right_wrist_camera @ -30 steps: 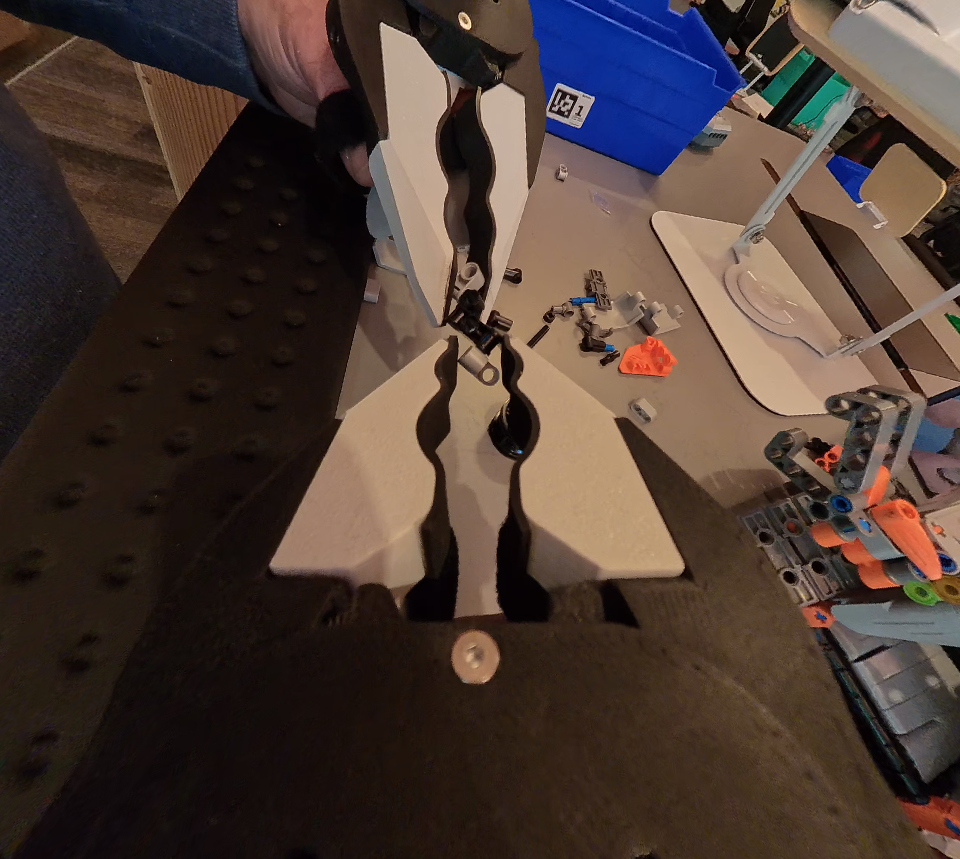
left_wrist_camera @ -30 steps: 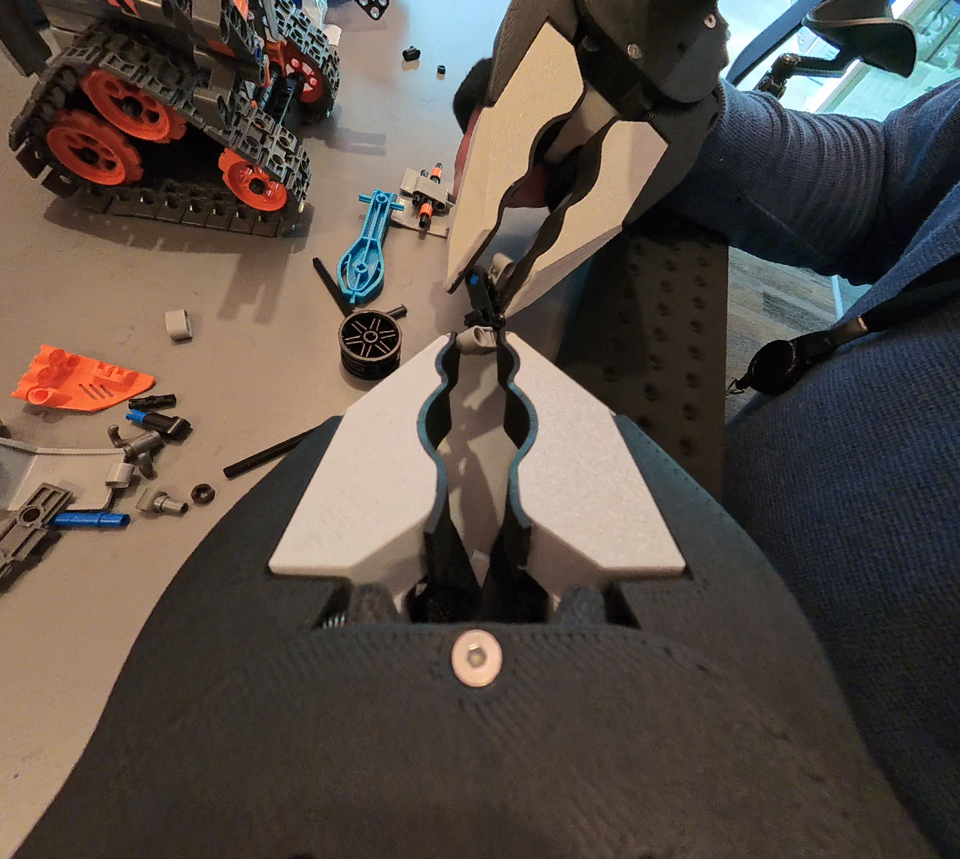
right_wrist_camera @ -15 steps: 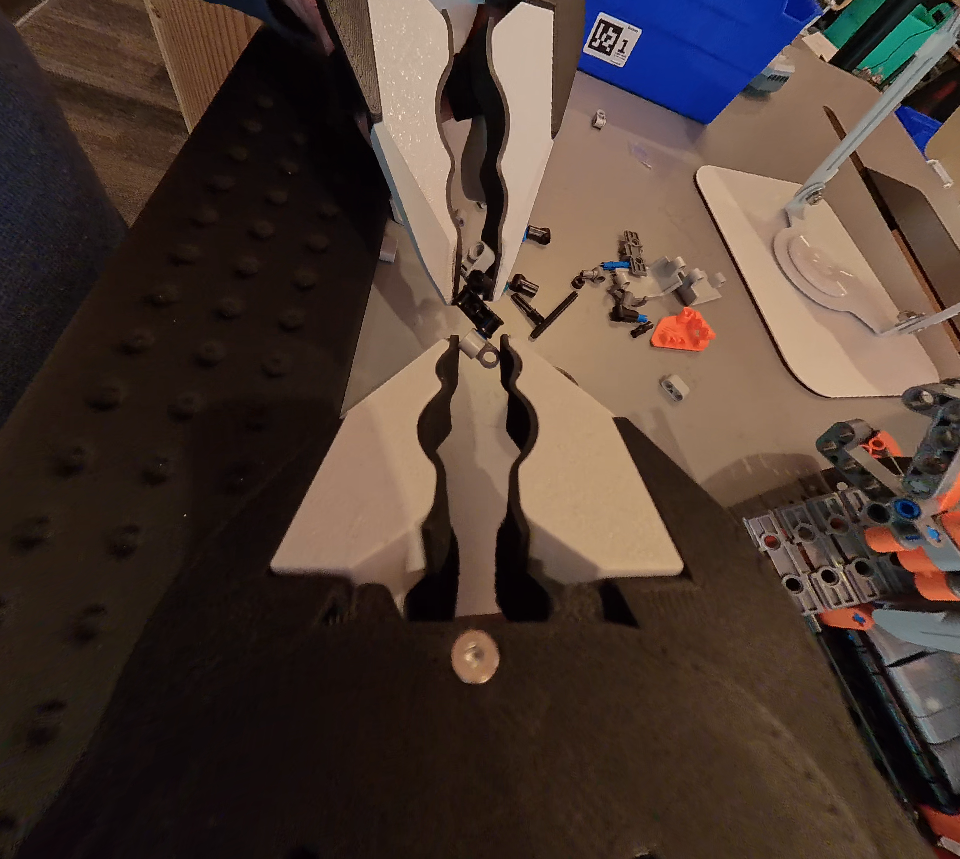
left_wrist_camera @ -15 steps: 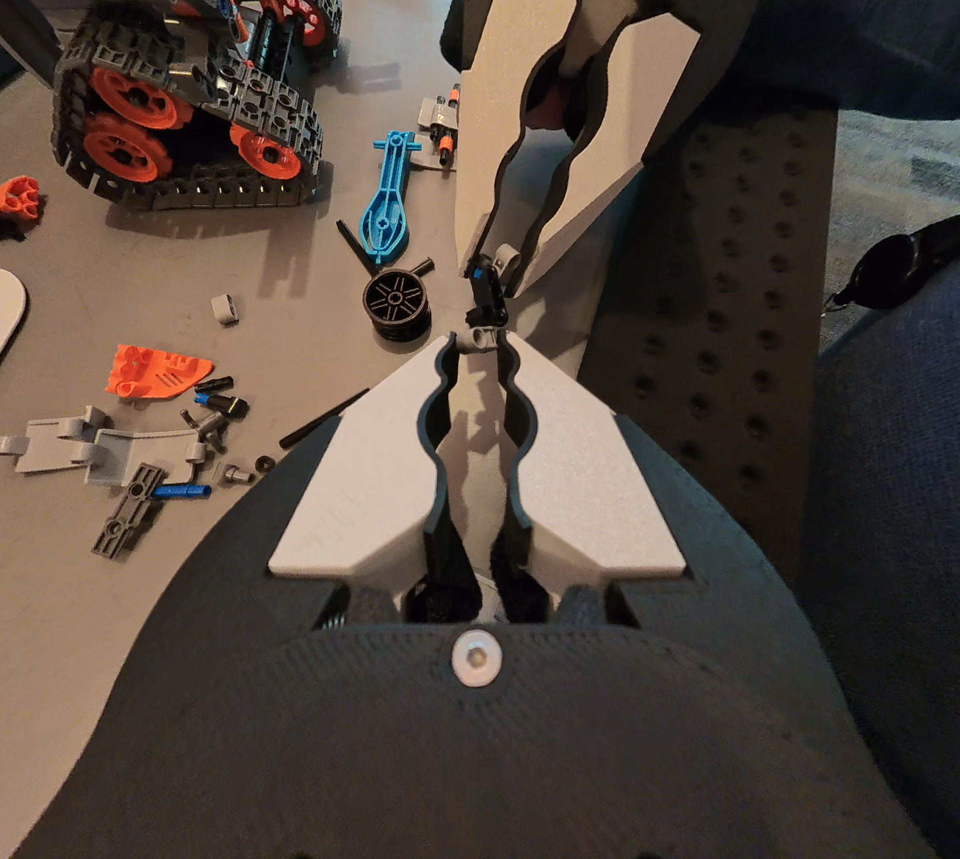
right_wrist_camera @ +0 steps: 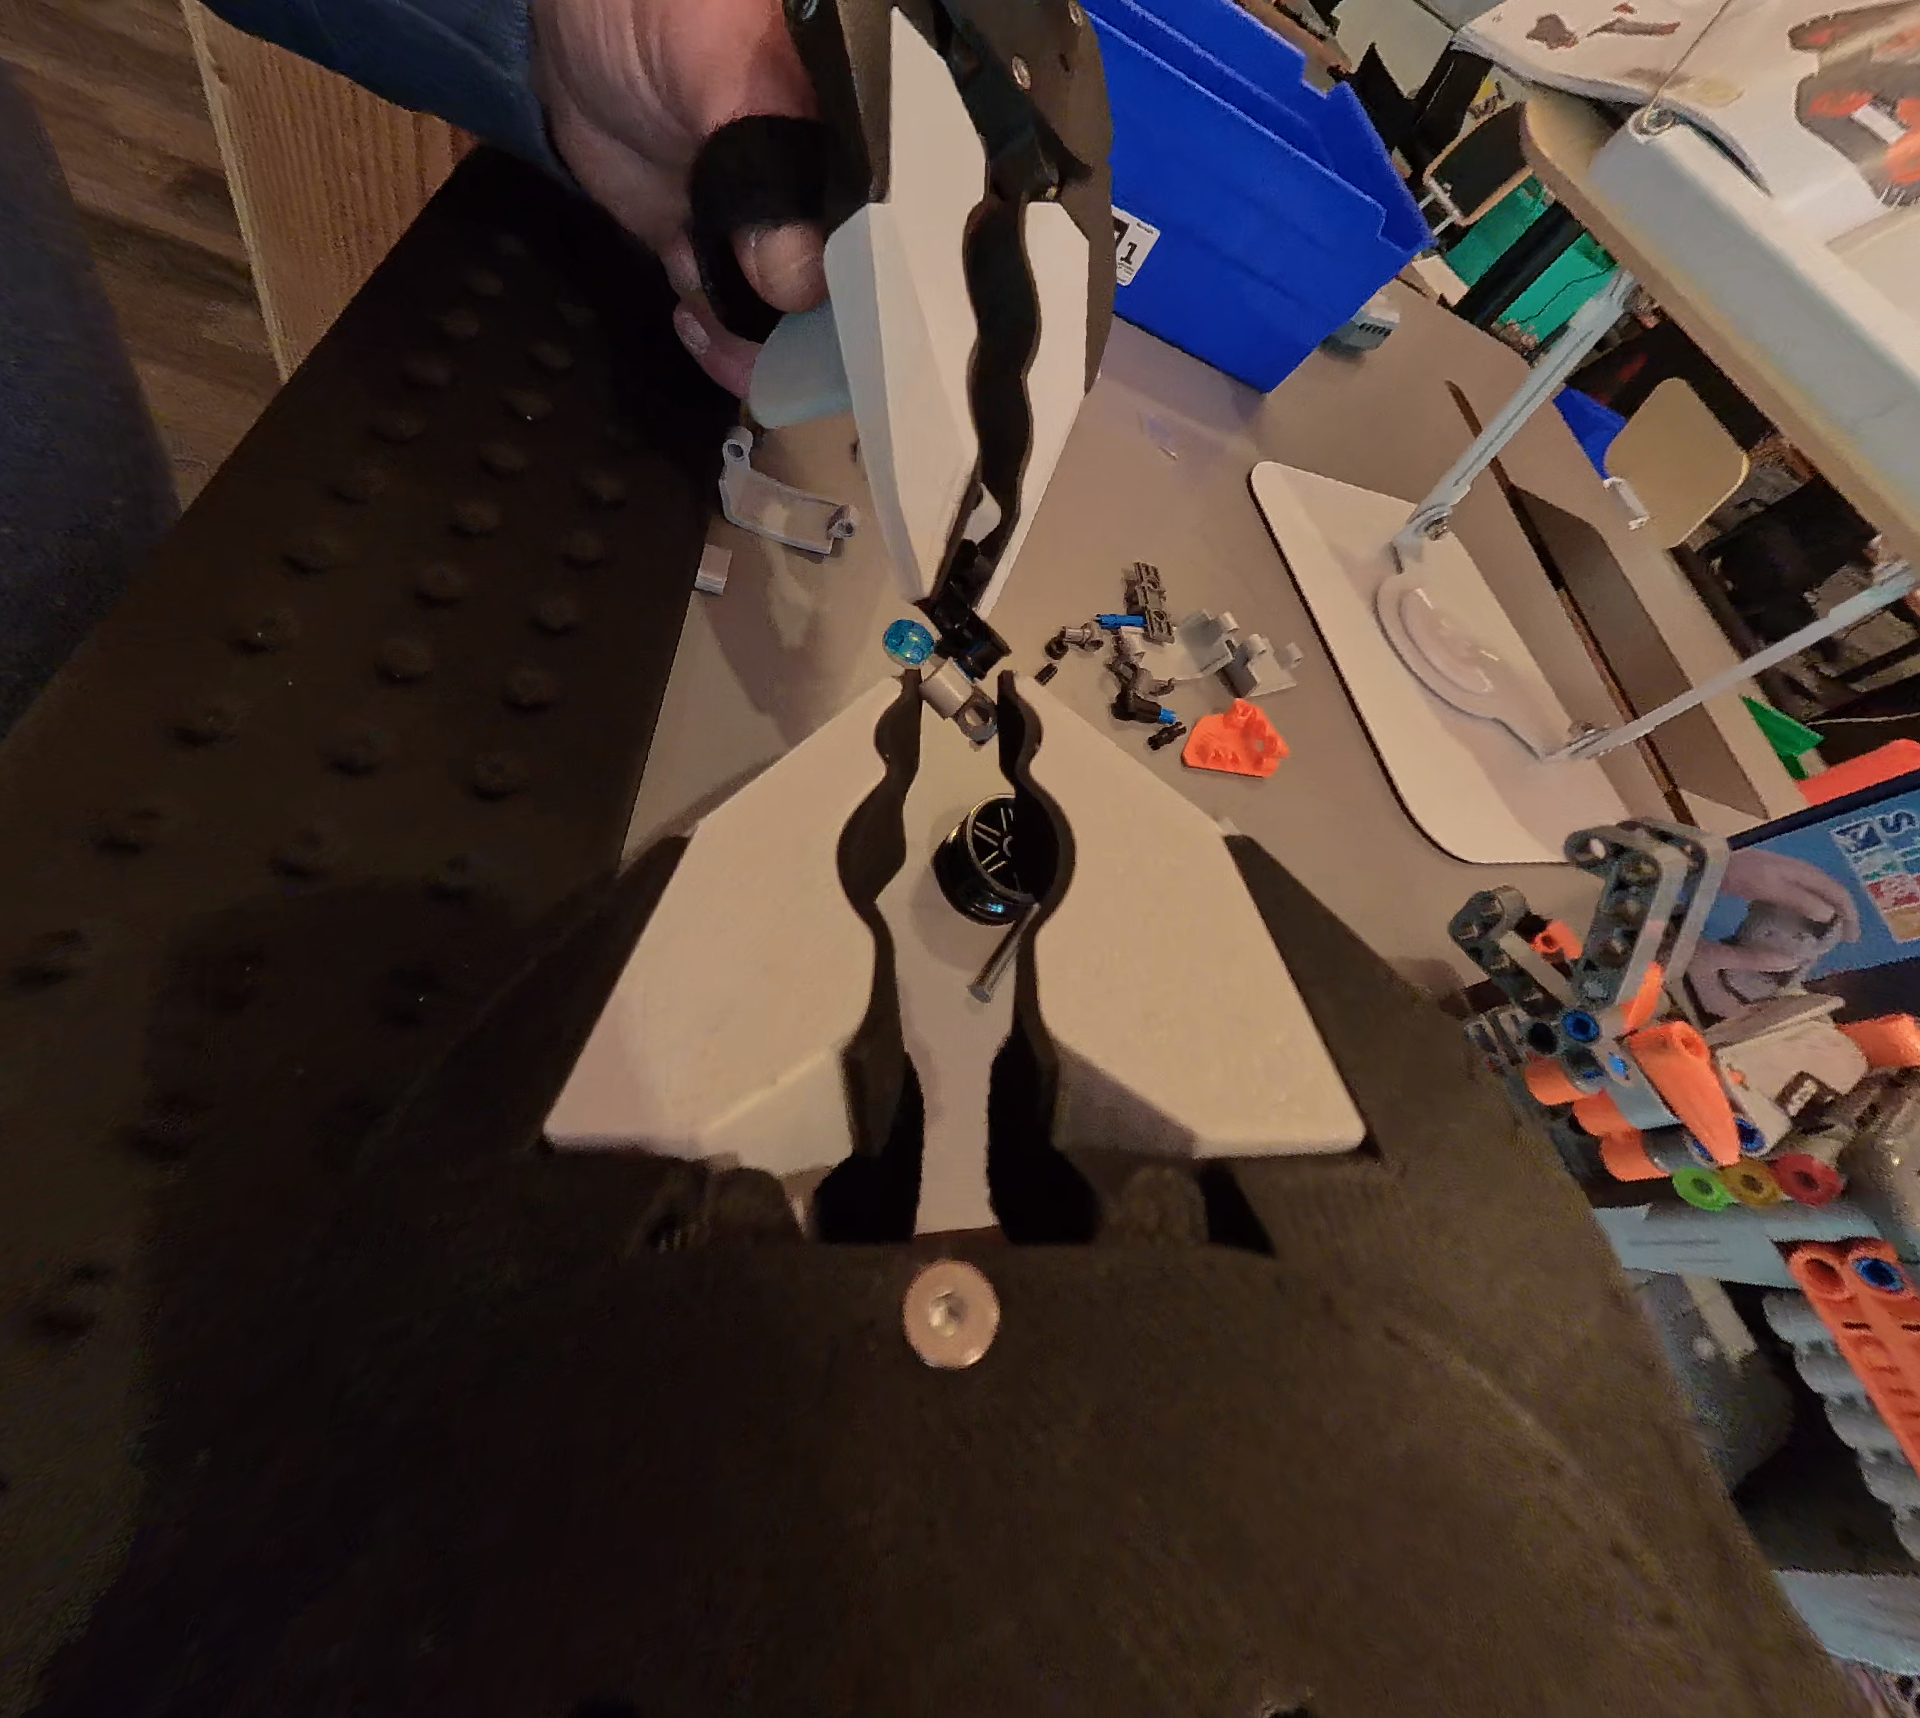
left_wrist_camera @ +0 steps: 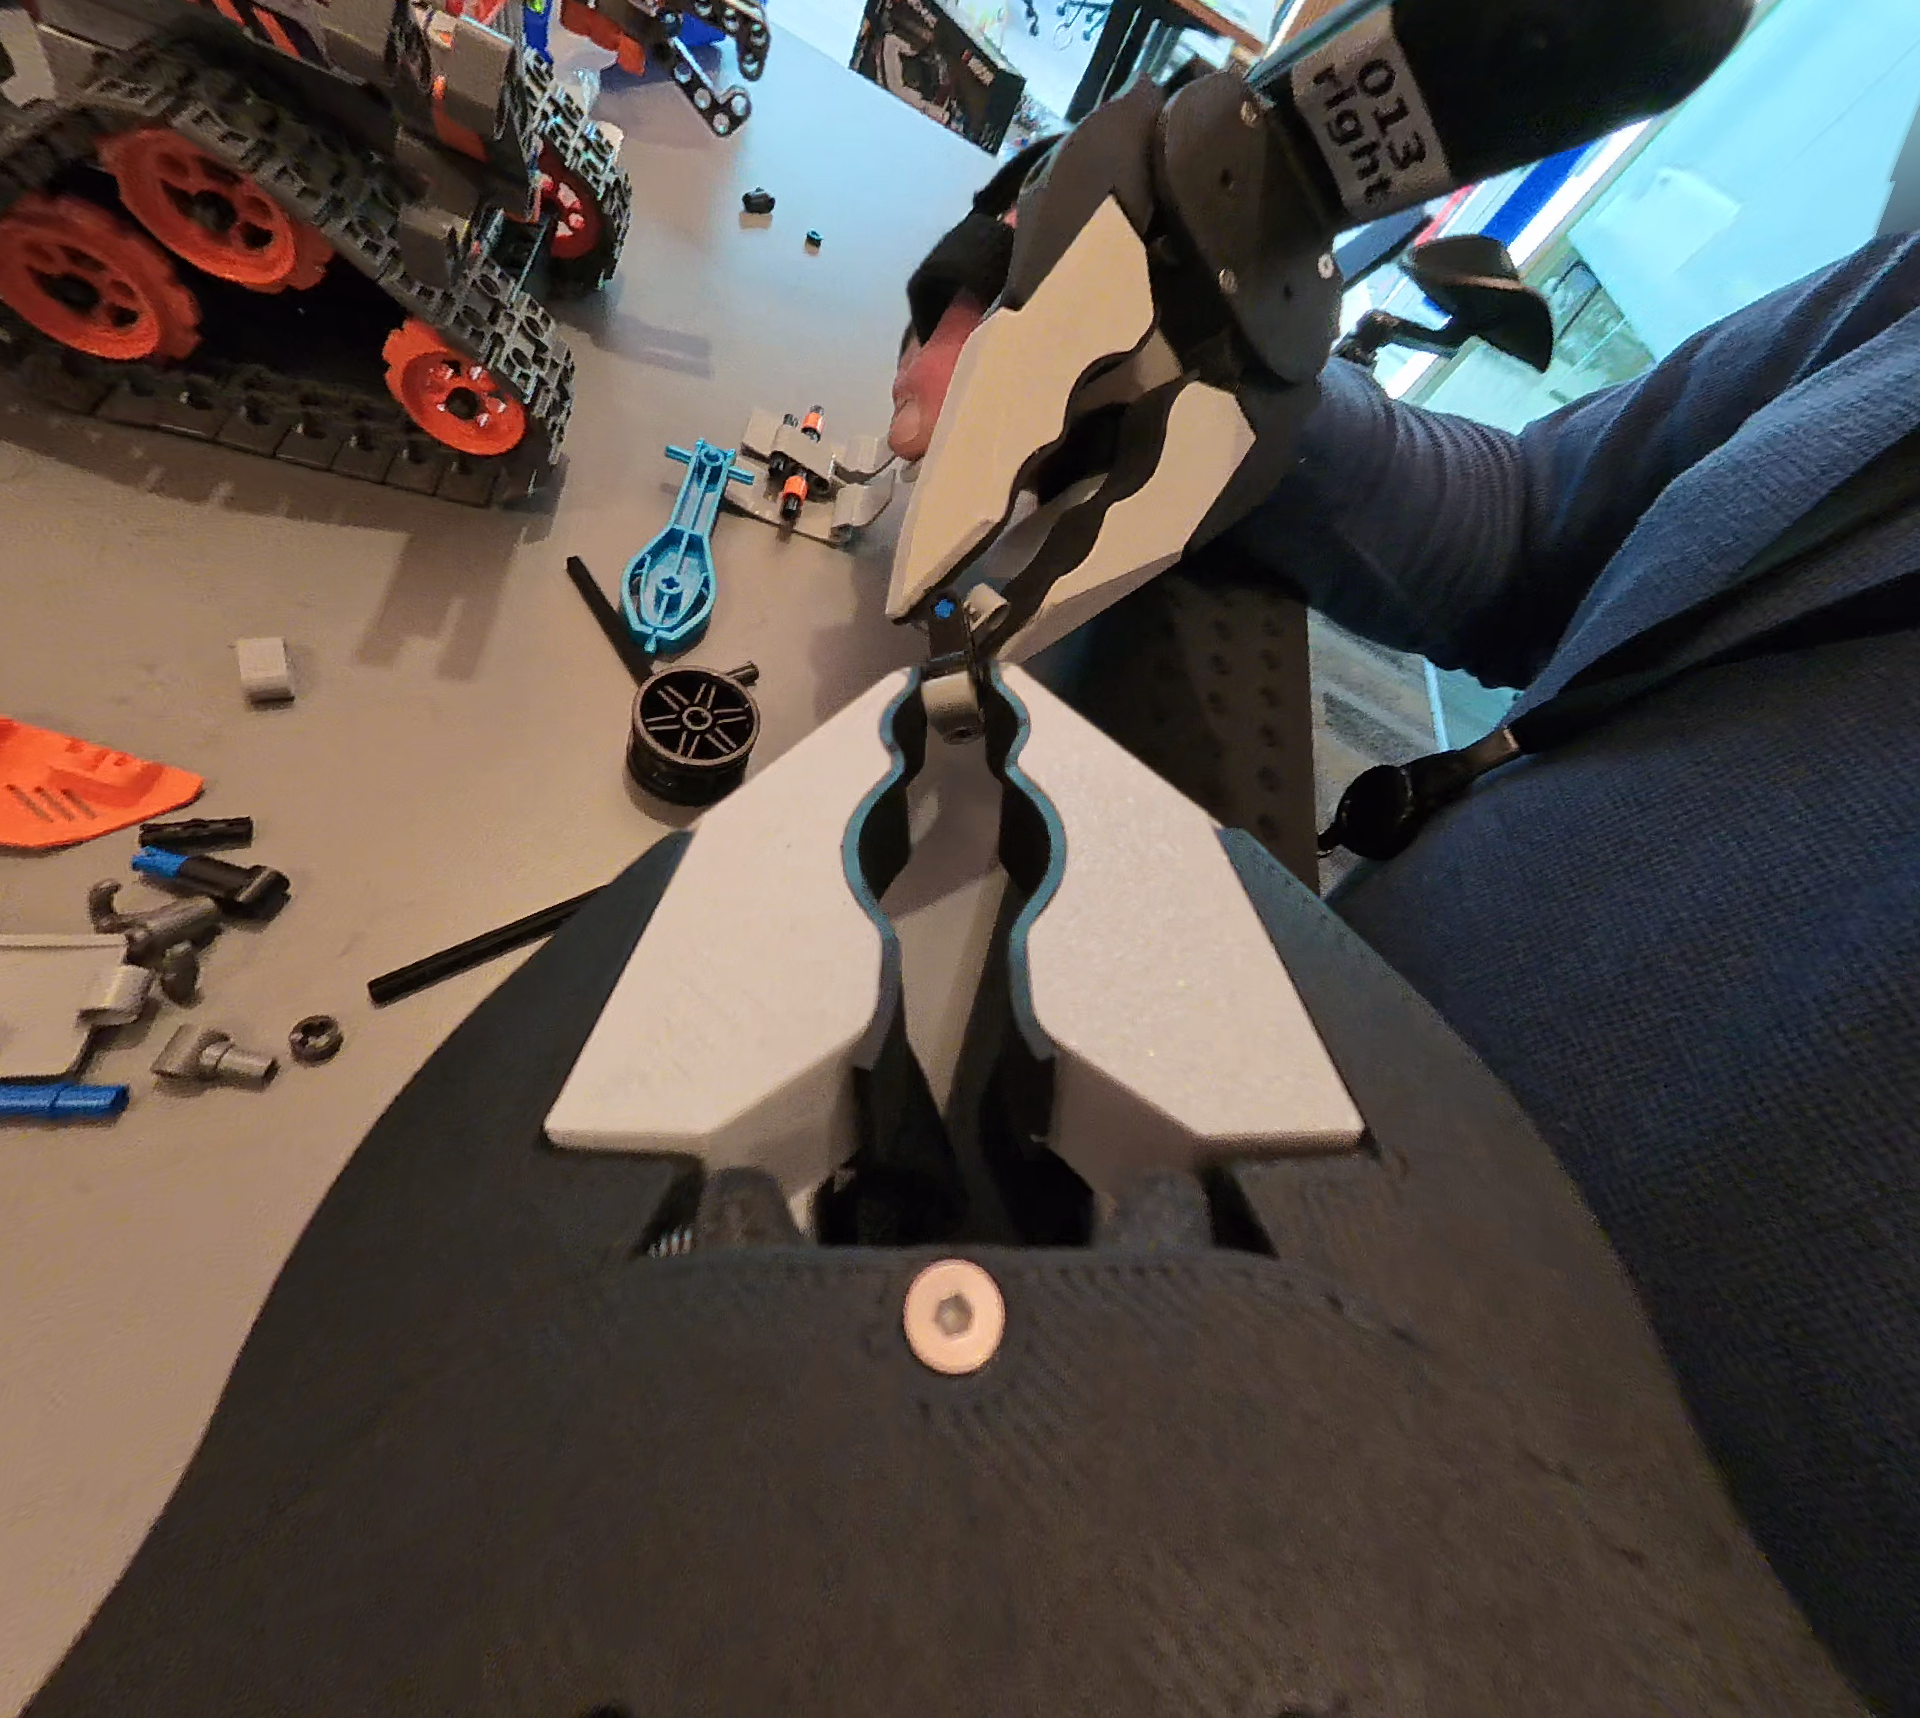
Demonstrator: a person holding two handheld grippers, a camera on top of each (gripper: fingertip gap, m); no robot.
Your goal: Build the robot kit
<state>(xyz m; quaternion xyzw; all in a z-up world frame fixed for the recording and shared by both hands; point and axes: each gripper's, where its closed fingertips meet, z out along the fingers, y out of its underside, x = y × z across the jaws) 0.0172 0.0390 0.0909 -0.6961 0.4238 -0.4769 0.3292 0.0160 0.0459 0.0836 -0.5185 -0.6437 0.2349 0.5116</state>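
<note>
Your left tool (left_wrist_camera: 954, 700) pinches a grey connector (left_wrist_camera: 952, 712); your right tool (left_wrist_camera: 961, 619) clamps the black-and-blue piece (left_wrist_camera: 948, 632). Pieces touch above the worktop (left_wrist_camera: 436, 733); seating unclear.

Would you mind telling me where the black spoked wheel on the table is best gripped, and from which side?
Grip the black spoked wheel across its round rim, coming from above. It lies flat on the grey table, spokes facing up, so opposite rim edges are exposed, though a black rod lies close beside it.

The orange panel (left_wrist_camera: 83, 785) and tracked vehicle (left_wrist_camera: 260, 214) run off-frame.
</note>
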